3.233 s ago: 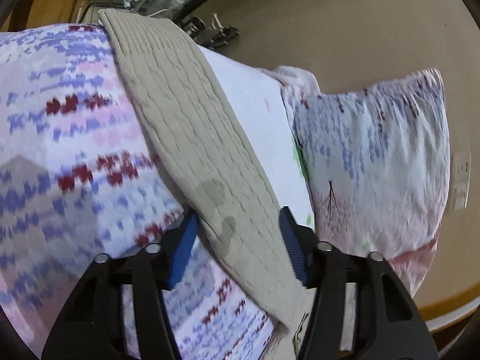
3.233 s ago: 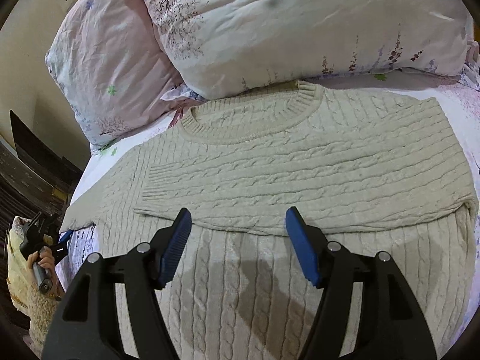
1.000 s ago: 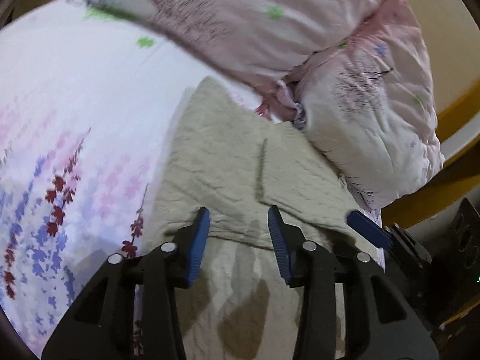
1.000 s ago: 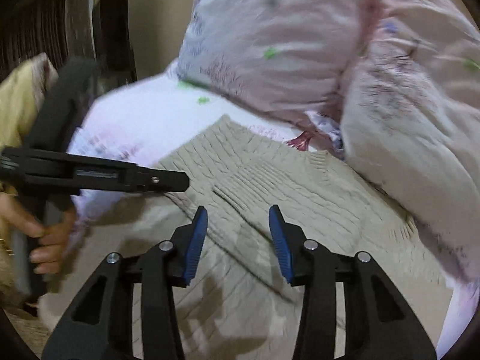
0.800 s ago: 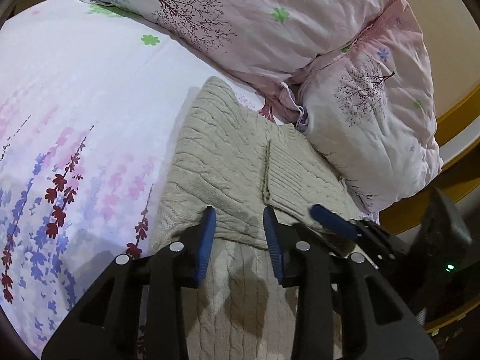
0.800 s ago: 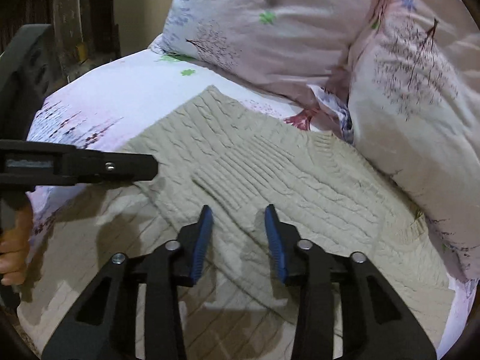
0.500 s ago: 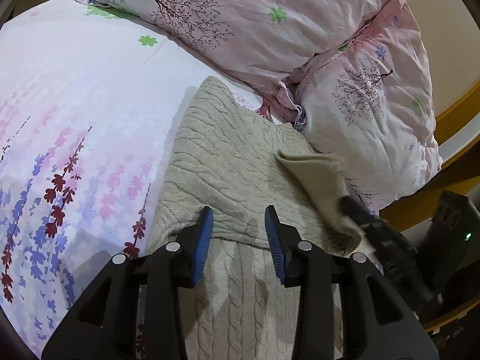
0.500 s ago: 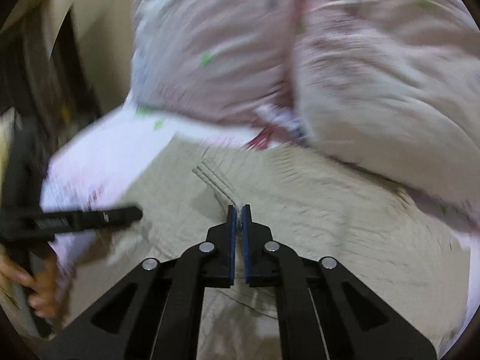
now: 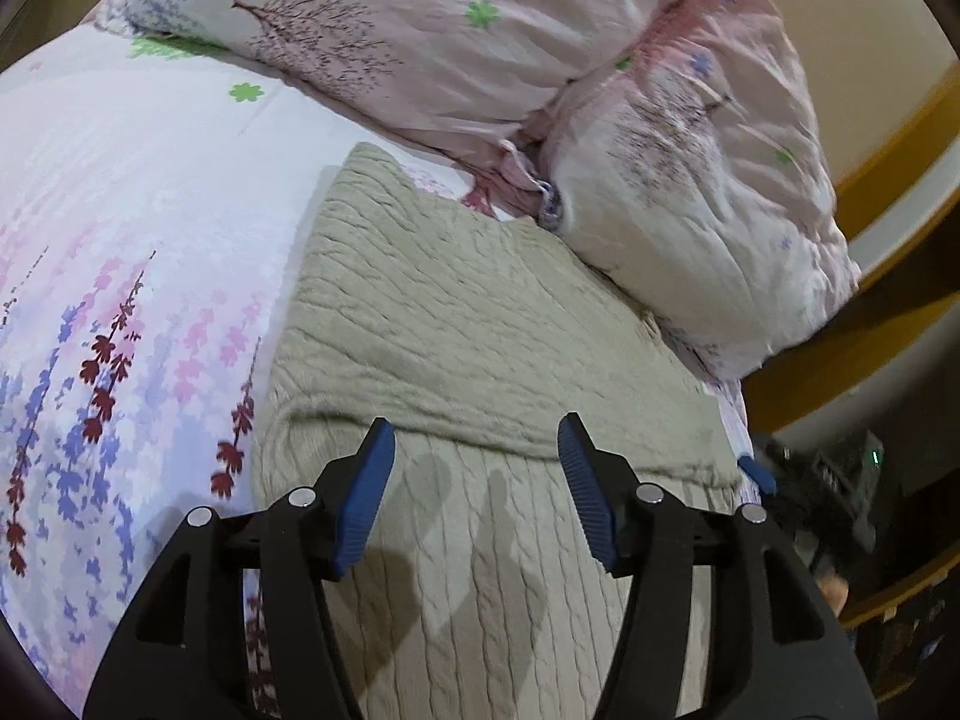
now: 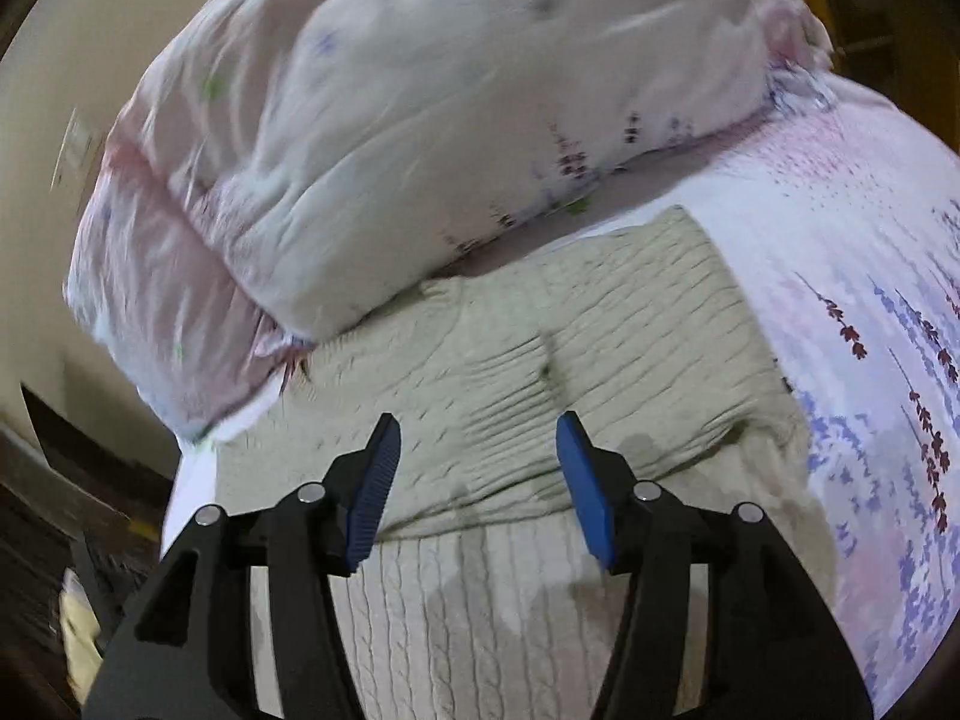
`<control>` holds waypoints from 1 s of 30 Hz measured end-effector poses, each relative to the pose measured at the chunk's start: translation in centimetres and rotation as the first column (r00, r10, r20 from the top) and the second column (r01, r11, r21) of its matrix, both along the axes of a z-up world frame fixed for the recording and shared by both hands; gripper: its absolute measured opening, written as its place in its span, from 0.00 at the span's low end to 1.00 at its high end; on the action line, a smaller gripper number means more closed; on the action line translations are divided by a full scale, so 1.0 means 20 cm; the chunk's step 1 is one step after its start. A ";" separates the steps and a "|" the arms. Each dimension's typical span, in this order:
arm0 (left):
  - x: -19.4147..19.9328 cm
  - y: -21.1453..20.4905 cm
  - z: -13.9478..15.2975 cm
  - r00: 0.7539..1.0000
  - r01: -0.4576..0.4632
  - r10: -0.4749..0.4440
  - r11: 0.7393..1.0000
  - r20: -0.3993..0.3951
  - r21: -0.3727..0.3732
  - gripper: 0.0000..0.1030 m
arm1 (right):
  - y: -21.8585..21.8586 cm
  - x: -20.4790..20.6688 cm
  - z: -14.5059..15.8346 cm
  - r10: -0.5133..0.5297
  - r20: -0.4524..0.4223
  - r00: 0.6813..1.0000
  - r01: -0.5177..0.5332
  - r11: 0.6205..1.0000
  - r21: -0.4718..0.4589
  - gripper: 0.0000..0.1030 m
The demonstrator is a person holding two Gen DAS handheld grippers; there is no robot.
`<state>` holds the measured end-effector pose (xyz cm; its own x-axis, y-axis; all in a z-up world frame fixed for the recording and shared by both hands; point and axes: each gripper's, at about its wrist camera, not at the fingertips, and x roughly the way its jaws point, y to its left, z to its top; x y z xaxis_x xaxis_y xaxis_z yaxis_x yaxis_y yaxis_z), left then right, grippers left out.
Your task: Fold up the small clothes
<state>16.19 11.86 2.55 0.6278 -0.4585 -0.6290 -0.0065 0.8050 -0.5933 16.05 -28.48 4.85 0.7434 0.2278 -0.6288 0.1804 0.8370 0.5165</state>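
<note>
A beige cable-knit sweater (image 9: pixel 456 324) lies flat on the bed, its upper part folded down into a band across the body. My left gripper (image 9: pixel 477 438) is open and empty, its blue pads just above the fold's edge. In the right wrist view the sweater (image 10: pixel 600 360) shows a sleeve with a ribbed cuff (image 10: pixel 510 396) laid over the folded band. My right gripper (image 10: pixel 477 438) is open and empty, hovering over that cuff. The right gripper's blue tip (image 9: pixel 757 474) shows at the sweater's right edge in the left wrist view.
Two pink floral pillows (image 9: pixel 708 192) press against the sweater's far edge; they also show in the right wrist view (image 10: pixel 390 150). The floral bedsheet (image 9: pixel 120 252) spreads to the left. A wooden bed frame (image 9: pixel 888 138) and dark floor lie at the right.
My right gripper had shut on the sleeve cuff and lifted it; now it is open and the sleeve lies across the folded band. My left gripper has opened wider.
</note>
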 end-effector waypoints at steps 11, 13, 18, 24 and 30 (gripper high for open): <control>-0.14 -0.07 -0.02 0.995 0.093 -0.091 0.993 -0.031 0.069 0.56 | 0.00 0.12 -0.17 0.029 -0.134 0.991 -0.026 0.999 0.019 0.10; -0.14 -0.07 -0.03 0.995 0.097 -0.094 0.992 -0.037 0.076 0.56 | 0.00 0.10 -0.15 0.024 -0.101 0.995 -0.023 1.000 0.014 0.08; -0.15 -0.07 -0.04 0.994 0.100 -0.097 0.992 -0.041 0.074 0.56 | -0.01 -0.01 -0.04 -0.004 -0.006 1.000 0.004 0.998 -0.066 0.08; -0.16 -0.07 -0.04 0.994 0.105 -0.103 0.992 -0.036 0.076 0.56 | -0.02 -0.02 -0.12 -0.028 -0.080 0.996 0.020 0.995 -0.097 0.08; -0.22 -0.07 -0.04 0.993 0.114 -0.112 0.991 -0.033 0.073 0.56 | 0.02 0.00 -0.15 -0.009 -0.132 0.991 -0.013 0.986 -0.165 0.19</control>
